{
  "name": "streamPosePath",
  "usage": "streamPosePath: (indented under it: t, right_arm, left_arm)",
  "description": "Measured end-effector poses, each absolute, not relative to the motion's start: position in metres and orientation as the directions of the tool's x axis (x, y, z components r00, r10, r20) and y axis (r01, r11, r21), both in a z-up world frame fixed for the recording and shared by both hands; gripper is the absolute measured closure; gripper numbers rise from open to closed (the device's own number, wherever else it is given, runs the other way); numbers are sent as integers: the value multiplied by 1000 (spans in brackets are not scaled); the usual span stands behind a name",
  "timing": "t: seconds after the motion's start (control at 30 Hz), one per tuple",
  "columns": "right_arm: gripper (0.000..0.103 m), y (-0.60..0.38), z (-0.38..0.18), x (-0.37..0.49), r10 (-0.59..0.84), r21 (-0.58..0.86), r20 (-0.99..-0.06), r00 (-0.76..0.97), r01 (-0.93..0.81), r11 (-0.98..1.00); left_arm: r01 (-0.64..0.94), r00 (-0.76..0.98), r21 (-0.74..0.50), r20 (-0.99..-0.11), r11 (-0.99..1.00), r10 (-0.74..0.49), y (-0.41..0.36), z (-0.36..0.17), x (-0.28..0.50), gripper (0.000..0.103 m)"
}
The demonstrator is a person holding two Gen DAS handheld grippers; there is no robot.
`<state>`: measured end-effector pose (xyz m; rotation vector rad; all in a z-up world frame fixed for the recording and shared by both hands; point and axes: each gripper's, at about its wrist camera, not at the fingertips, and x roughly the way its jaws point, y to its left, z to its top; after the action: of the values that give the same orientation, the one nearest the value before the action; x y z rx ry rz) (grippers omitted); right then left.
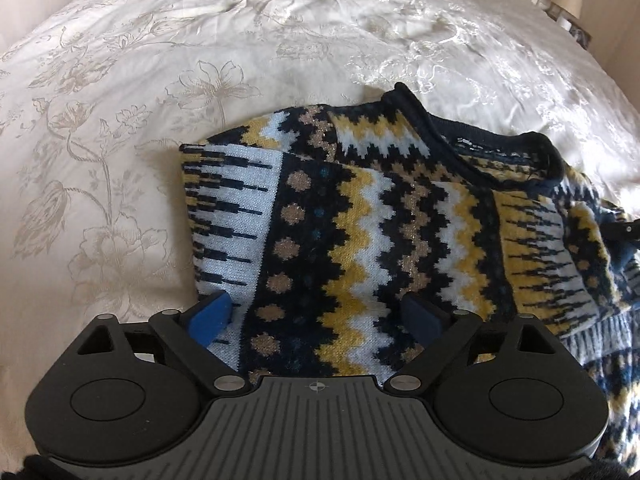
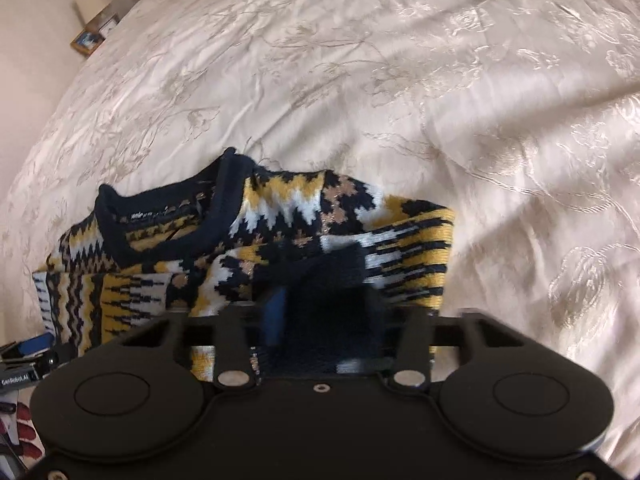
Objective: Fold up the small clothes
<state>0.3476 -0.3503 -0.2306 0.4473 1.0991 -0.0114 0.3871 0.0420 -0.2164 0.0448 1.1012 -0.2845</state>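
We work over a bed [image 1: 200,40] with a pale floral cover, and on it lies the sweater [image 1: 380,216] — thick patterned knit, sleeves folded in over the body. Its collar [image 1: 480,148] points away from us, so the long axis runs from our tools toward the far side of the bed. We judge it soft, floppy and fairly light, with enough bulk to hold a crease; the hem corners or a folded edge look the best places to take it. Our left tool [image 1: 316,316] hovers spread over the near part, gripping nothing. Our right tool [image 2: 324,312] is pinching dark knit — apparently a cuff or edge of the sweater.
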Motion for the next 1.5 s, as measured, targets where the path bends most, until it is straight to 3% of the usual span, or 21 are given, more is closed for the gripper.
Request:
streamPosePath:
  t: [0.03, 0.27, 0.4, 0.6, 0.7, 0.83, 0.87, 0.9, 0.93, 1.07, 1.2, 1.33, 1.5]
  right_arm:
    - [80, -351, -228, 346, 213, 349, -856, 471, 223, 910]
    - [83, -336, -168, 336, 239, 359, -772, 589, 94, 929]
    - [83, -340, -132, 322, 167, 309, -727, 666, 99, 946]
    - [83, -361, -177, 322, 66, 226, -831, 552, 227, 947]
    - [83, -364, -202, 324, 82, 230, -868, 491, 249, 941]
    - [72, -362, -216, 322, 93, 236, -883, 460, 264, 935]
    - [67, -365, -218, 322, 88, 234, -887, 453, 277, 932]
    - [56, -365, -219, 318, 78, 226, -890, 450, 286, 931]
    - [47, -367, -220, 317, 60, 211, -894, 445, 297, 931]
    - [42, -374, -211, 310, 21, 188, -886, 462, 319, 929]
    - [24, -358, -193, 309, 30, 187, -848, 530, 245, 951]
    - [21, -325, -200, 316, 87, 172, -858, 507, 123, 977]
    - [18, -309, -227, 314, 52, 101, -898, 437, 90, 991]
  left_arm:
    - [248, 423, -107, -882, 963, -207, 42, -216, 387, 11]
    - [247, 483, -125, -844, 961, -233, 43, -185, 377, 11]
    - [285, 520, -112, -816, 952, -252, 38, -165, 378, 11]
    - [331, 501, -66, -833, 941, -235, 21, -175, 397, 11]
    - [347, 481, -42, -850, 937, -216, 15, -188, 407, 11]
    - [374, 454, 54, -881, 926, -133, 12, -206, 416, 11]
    - [374, 447, 76, -888, 924, -108, 15, -211, 418, 10]
    - [365, 435, 81, -896, 928, -93, 20, -216, 422, 9]
    - [348, 417, 58, -904, 936, -100, 27, -219, 425, 8]
    - [305, 373, -52, -912, 951, -170, 47, -222, 434, 7]
    - [283, 414, -63, -892, 957, -181, 45, -204, 426, 8]
    - [311, 429, -81, -877, 947, -217, 30, -194, 408, 8]
    - [352, 380, 1, -914, 936, -142, 25, -217, 398, 7]
